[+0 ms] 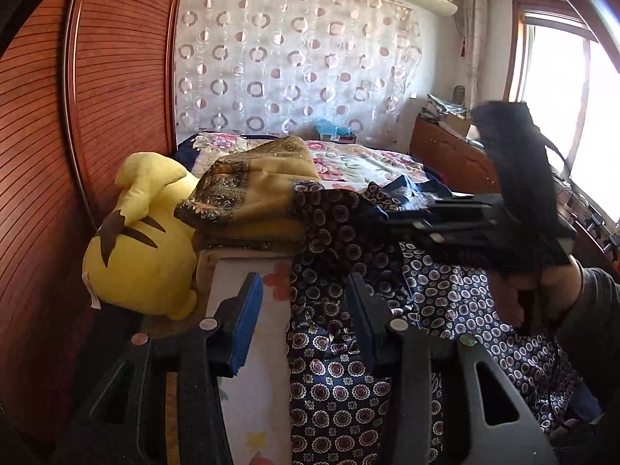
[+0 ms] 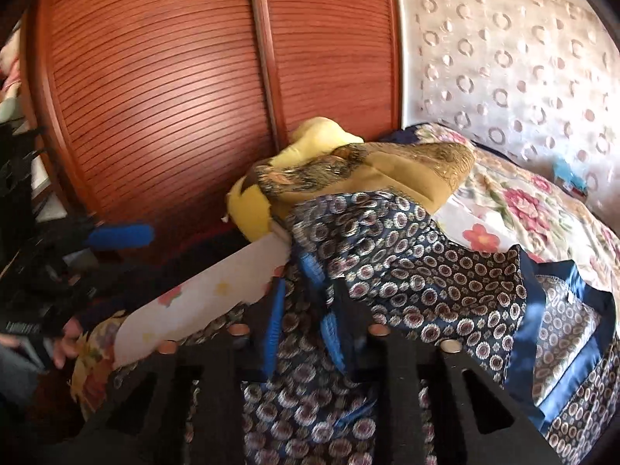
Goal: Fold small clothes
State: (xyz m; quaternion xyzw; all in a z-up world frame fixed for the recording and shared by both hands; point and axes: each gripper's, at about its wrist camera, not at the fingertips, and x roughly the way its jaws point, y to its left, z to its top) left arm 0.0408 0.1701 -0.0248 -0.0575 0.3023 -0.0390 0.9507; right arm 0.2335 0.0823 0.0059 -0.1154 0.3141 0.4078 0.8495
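A navy garment with a small ring print and blue satin trim lies crumpled on the bed; it also shows in the right wrist view. My left gripper is open above it, blue pads apart, the garment's edge between the fingers but not pinched. My right gripper hovers just over the garment with its blue pads apart, cloth bunched between them; the view is blurred. In the left wrist view the right gripper reaches in from the right, held by a hand.
A yellow plush toy and a folded gold patterned cloth lie against the slatted wooden wardrobe. The floral bedspread runs back to a curtained wall. A wooden dresser stands by the window.
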